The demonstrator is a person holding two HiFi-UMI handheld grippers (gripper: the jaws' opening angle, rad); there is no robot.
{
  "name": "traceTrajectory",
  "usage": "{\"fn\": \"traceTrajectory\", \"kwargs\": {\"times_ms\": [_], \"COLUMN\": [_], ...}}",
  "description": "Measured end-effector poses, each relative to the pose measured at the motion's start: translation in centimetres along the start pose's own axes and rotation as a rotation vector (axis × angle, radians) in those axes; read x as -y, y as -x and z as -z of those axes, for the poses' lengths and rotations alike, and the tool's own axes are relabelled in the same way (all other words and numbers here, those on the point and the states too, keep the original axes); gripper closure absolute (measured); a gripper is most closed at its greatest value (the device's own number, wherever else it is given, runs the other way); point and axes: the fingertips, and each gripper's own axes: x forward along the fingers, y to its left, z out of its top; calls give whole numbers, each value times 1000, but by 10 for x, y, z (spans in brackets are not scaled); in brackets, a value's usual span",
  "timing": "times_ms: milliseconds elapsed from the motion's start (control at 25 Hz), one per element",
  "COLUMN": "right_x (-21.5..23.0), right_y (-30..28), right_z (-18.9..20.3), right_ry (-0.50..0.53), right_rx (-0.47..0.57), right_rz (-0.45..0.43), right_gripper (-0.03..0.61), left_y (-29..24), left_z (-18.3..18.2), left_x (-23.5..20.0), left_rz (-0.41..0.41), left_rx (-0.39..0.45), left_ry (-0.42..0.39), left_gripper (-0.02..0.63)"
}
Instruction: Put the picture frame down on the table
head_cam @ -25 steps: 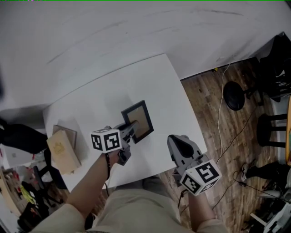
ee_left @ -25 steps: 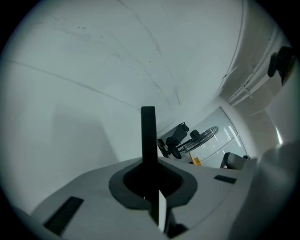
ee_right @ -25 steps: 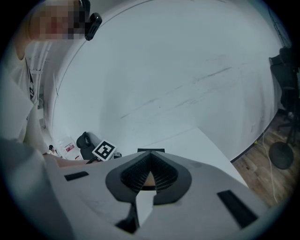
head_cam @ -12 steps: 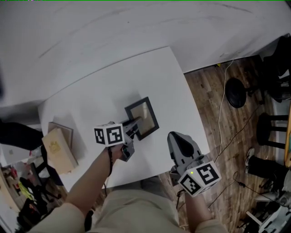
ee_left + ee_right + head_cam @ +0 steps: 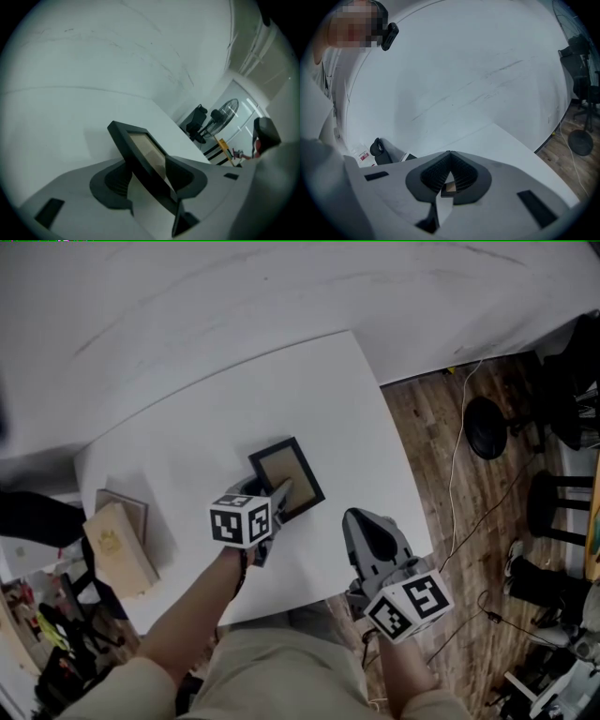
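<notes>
The left gripper (image 5: 279, 495) has come down toward the table (image 5: 187, 442) since the earlier frames, and the picture frame (image 5: 289, 474) has sunk with it, its brown face now turned upward. The gripper's jaws have just been opening. In the left gripper view they stand apart with the frame's near black edge between them and a strip of white table showing on one side. Whether the frame lies fully flat cannot be told.

The frame sits near the middle of the table. Nothing else lies close around it except the left gripper at its near edge. Well to the left of the frame, at the table's edge, a pale wooden box (image 5: 120, 549) rests against a flat book (image 5: 124, 506). To the right of the frame and nearer the person, the right gripper (image 5: 352, 517) hangs over the table's corner, jaws together at the tips and holding nothing. Farther right of the frame, off the table, a black stool (image 5: 483, 432) and a white cable (image 5: 457, 442) stand on the wooden floor (image 5: 431, 493).
</notes>
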Motion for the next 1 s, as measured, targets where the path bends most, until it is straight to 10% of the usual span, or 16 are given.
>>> {"fn": "traceTrajectory", "kwargs": {"times_ms": [440,1000], "right_x": [-9,-31], "right_y": [-5,2], "right_z": [18,-1], "right_ry": [59,159], "right_rx": [-55,-22], "right_rz": [-14,-5], "right_gripper": [555,555], "left_y": [3,46], "left_z": [7,-16], "left_x": [-27,-5], "left_rz": [-181,-106], "left_rx": [-48,29], "left_ry": [-102,-171], "left_gripper": [276,282]}}
